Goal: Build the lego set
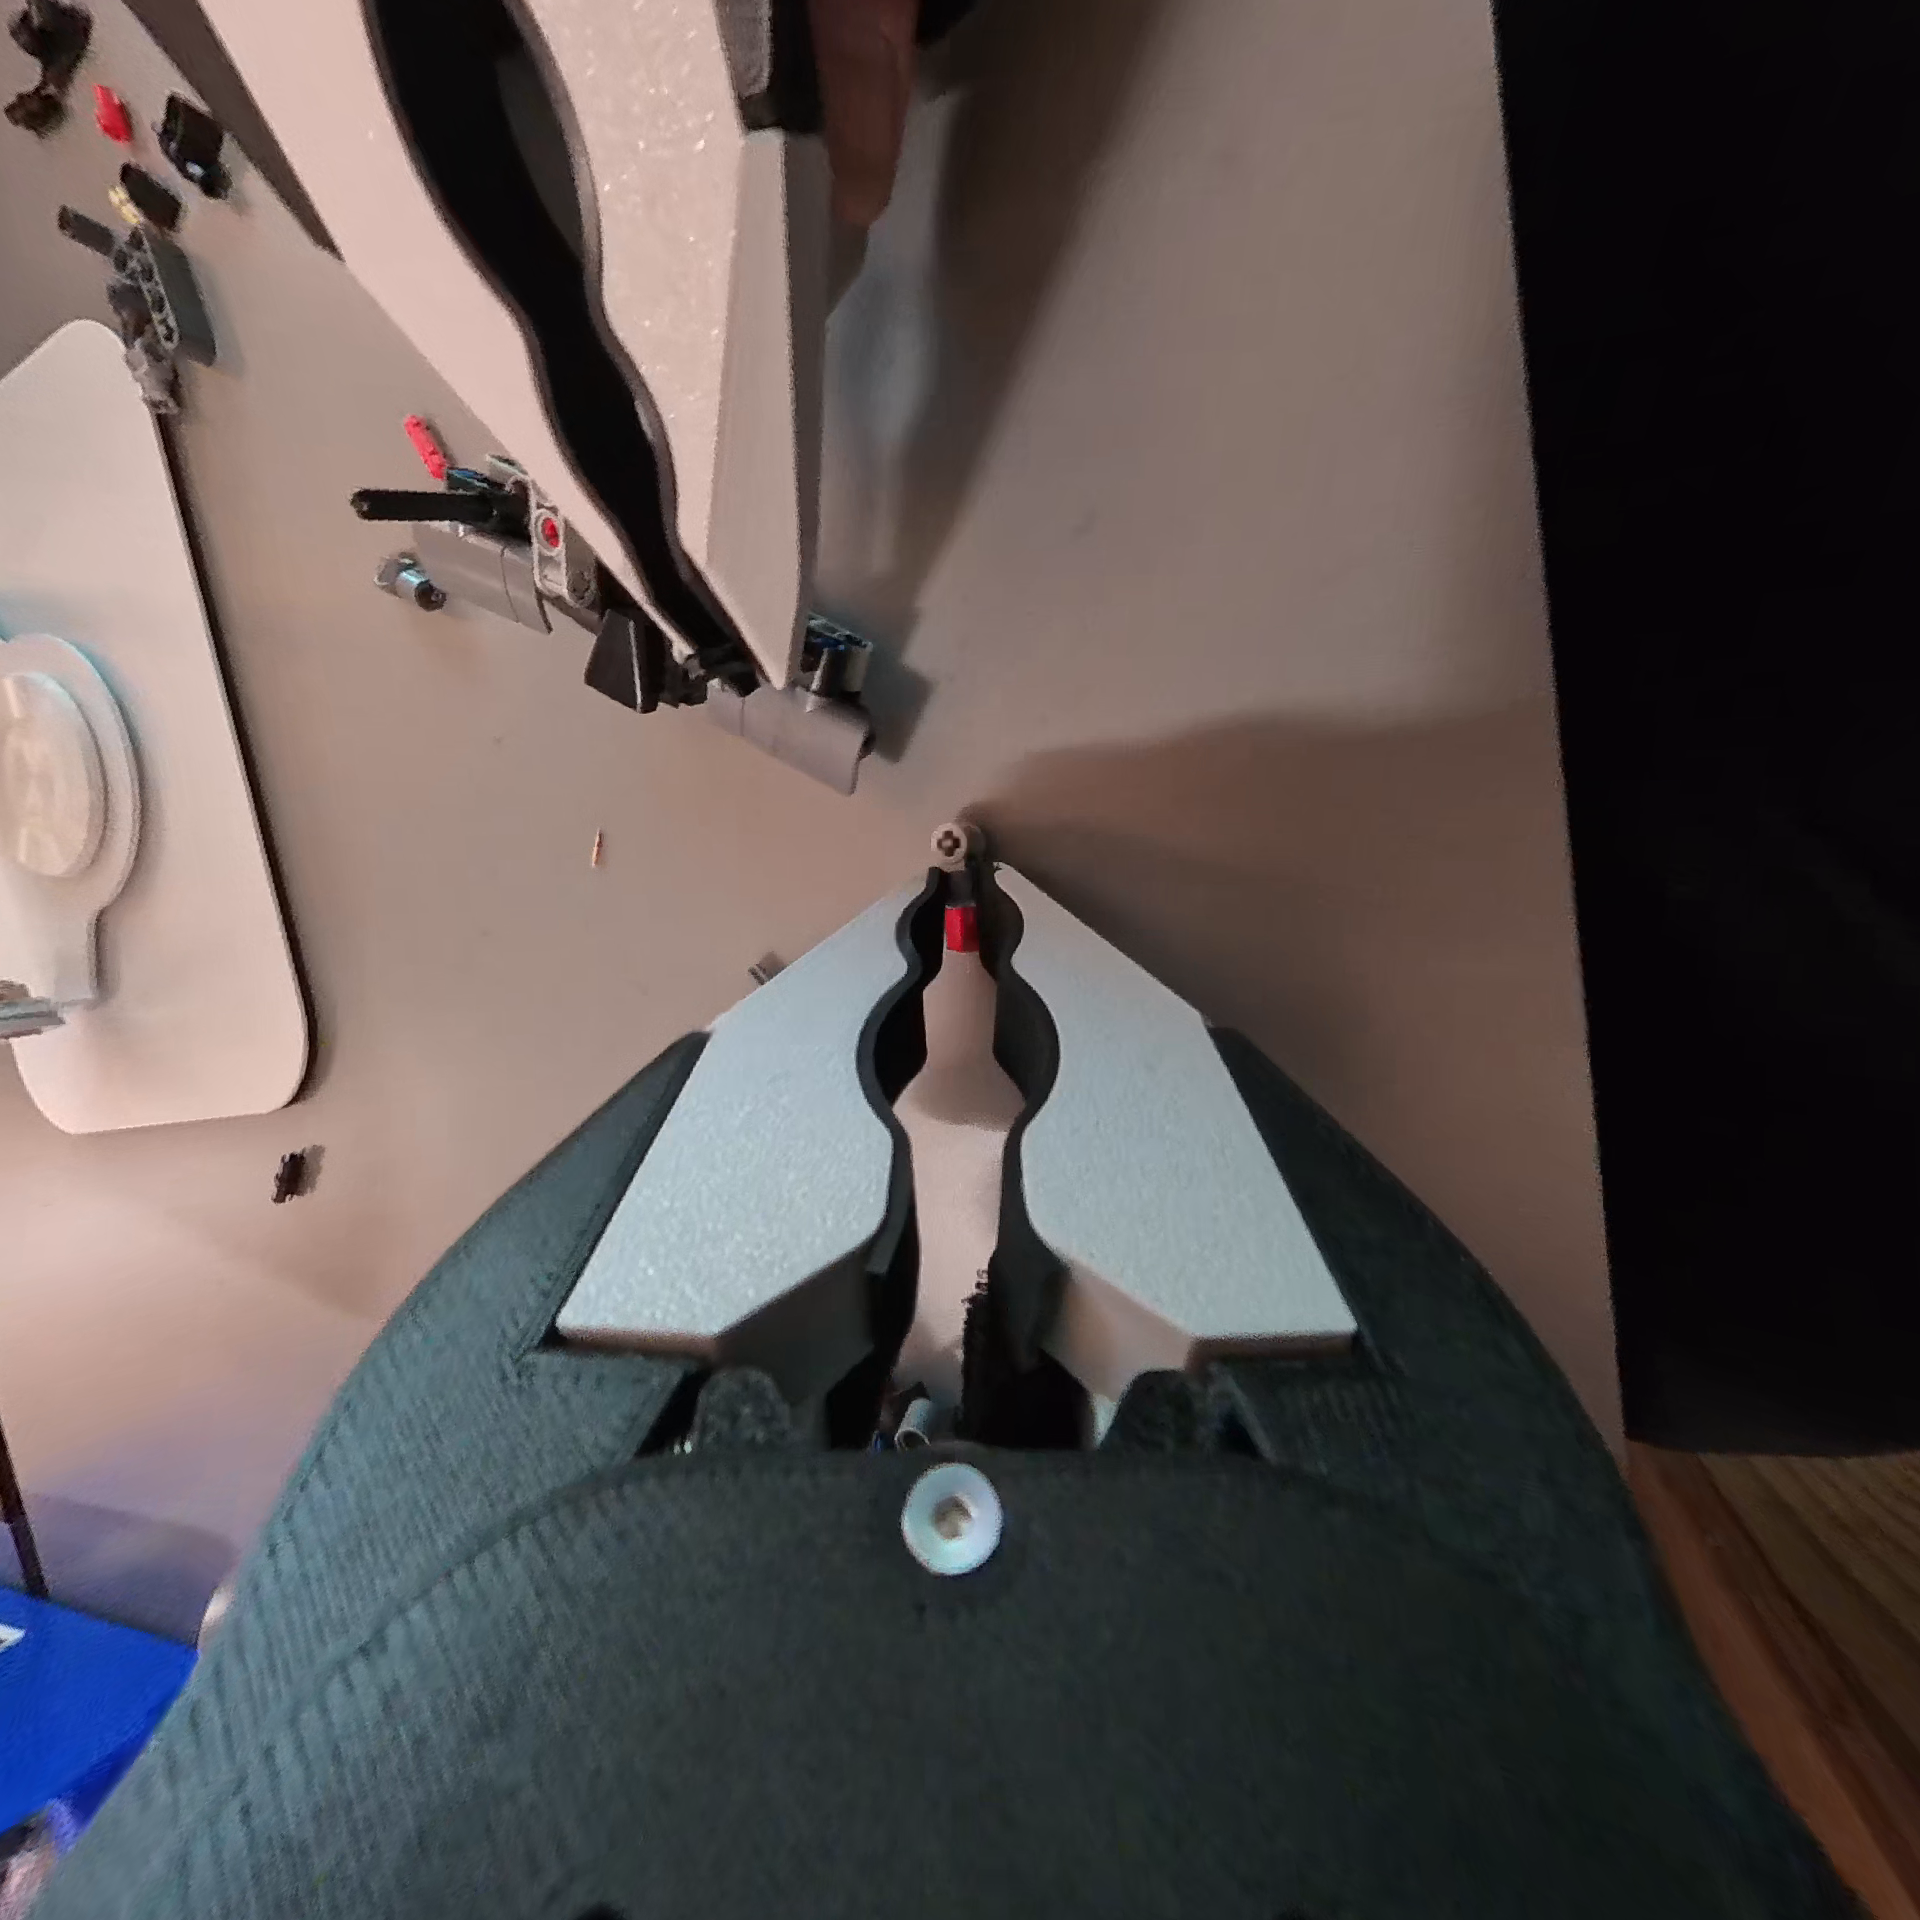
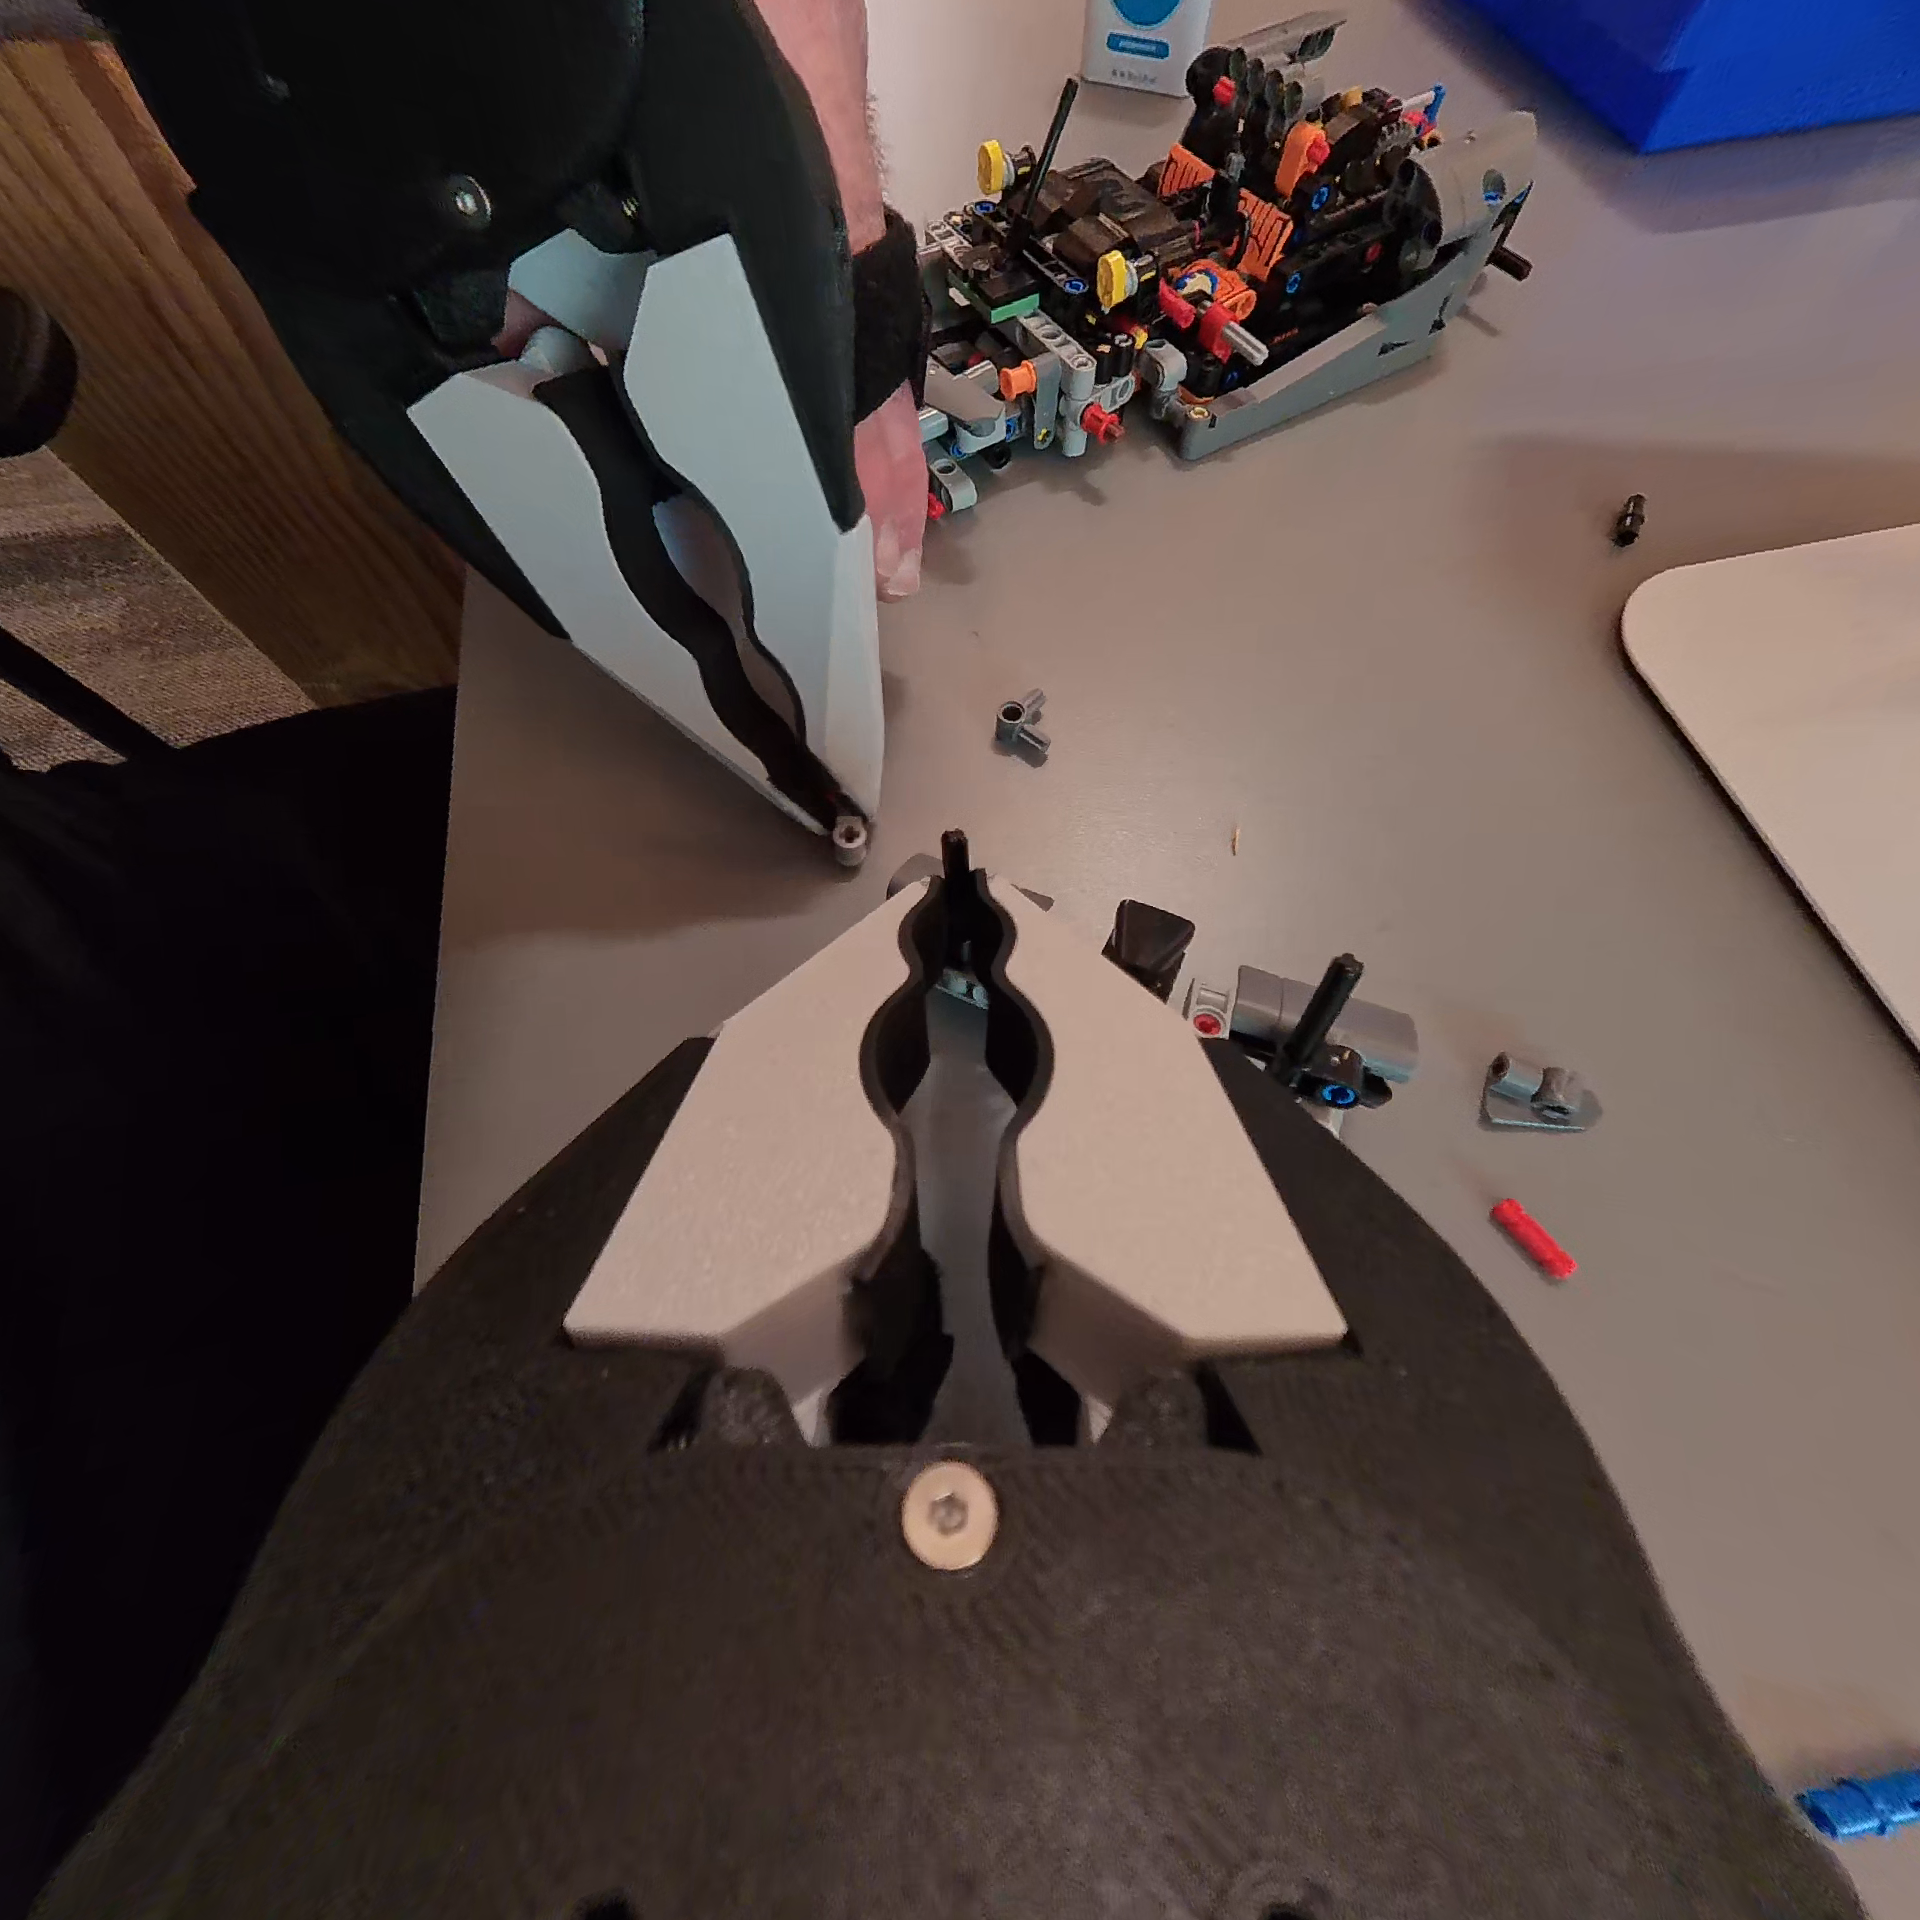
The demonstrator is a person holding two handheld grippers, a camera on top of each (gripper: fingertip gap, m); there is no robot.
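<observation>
My left gripper (image 1: 961,883) is shut on a small red pin (image 1: 958,925) with a light grey bush (image 1: 953,844) at its end, and presses it tip-down on the table. It also shows in the right wrist view (image 2: 844,816), with a person's hand behind it. My right gripper (image 2: 954,883) is shut on a black pin (image 2: 954,854) of a small grey and black sub-assembly (image 2: 1309,1018) that rests on the table. In the left wrist view the right gripper (image 1: 774,675) stands just beyond the bush. The large multicoloured lego model (image 2: 1195,281) sits farther back.
Loose parts lie on the grey table (image 2: 1351,727): a dark grey connector (image 2: 1023,727), a red pin (image 2: 1532,1236), a grey bracket (image 2: 1538,1101), a black pin (image 2: 1629,520). A pale board (image 2: 1818,727) lies at the right, a blue bin (image 2: 1714,62) at the back. The table edge runs along the left. My right fingertips sit around 5 cm from my left ones. Both grippers' tips are roughly 20 cm from the large multicoloured lego model (image 2: 1195,281).
</observation>
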